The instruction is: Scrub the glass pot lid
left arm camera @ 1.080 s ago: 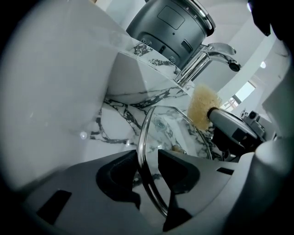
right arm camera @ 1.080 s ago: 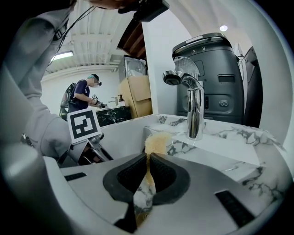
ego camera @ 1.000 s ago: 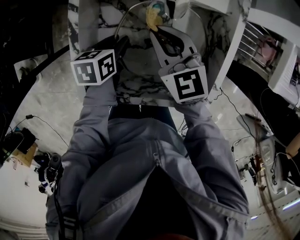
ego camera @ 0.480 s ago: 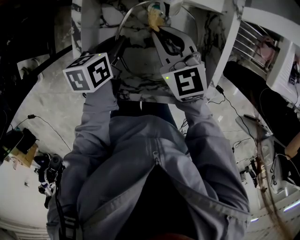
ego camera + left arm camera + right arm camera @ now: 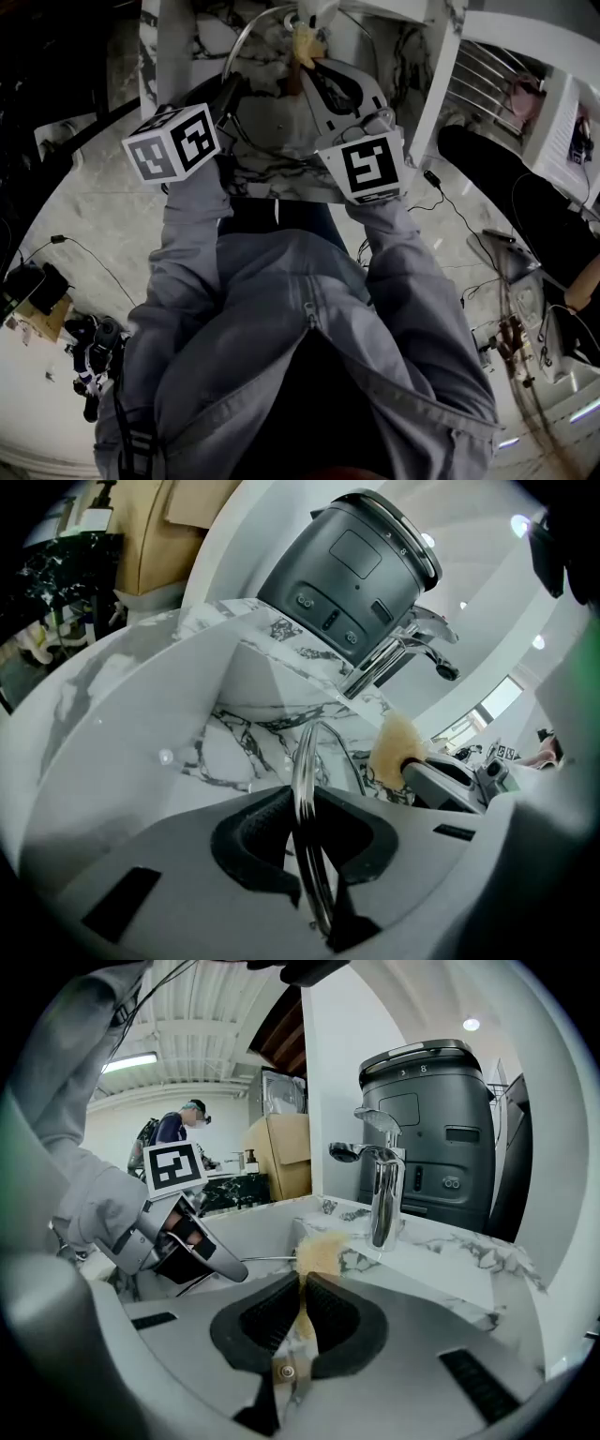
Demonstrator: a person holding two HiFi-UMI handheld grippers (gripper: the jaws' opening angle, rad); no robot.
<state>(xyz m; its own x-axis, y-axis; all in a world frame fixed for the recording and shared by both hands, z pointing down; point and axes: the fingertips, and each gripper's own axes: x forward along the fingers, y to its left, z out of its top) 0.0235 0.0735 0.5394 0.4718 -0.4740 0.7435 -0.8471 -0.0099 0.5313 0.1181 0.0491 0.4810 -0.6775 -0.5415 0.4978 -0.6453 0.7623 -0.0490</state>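
Between the jaws of the left gripper (image 5: 309, 841), the metal rim of the glass pot lid (image 5: 302, 761) is clamped; these jaws have just been closing, and the pads now press on the rim. The lid is held on edge, raised above the white sink (image 5: 112, 714), not lying in it. The right gripper (image 5: 302, 1312) is shut tight on the thin end of a yellow sponge (image 5: 319, 1249), whose fluffy head sticks out past the fingertips. The sponge is seen just beside the lid's upper edge; whether it touches the glass cannot be told.

The step in hand is judged to be the start of scrubbing: lid secured, sponge brought up to it. For the next move, the sponge should be pressed flat on the glass face and rubbed across it, while a firm hold is kept on the narrow, likely slippery rim so that the lid is not twisted out.

Counted: two grippers, one lid, one sponge. Farther off, one chrome faucet (image 5: 382, 1194) is mounted on the marbled table (image 5: 459, 1274), one dark grey appliance (image 5: 431, 1129) stands behind it, and one person (image 5: 178, 1124) is seen far back.
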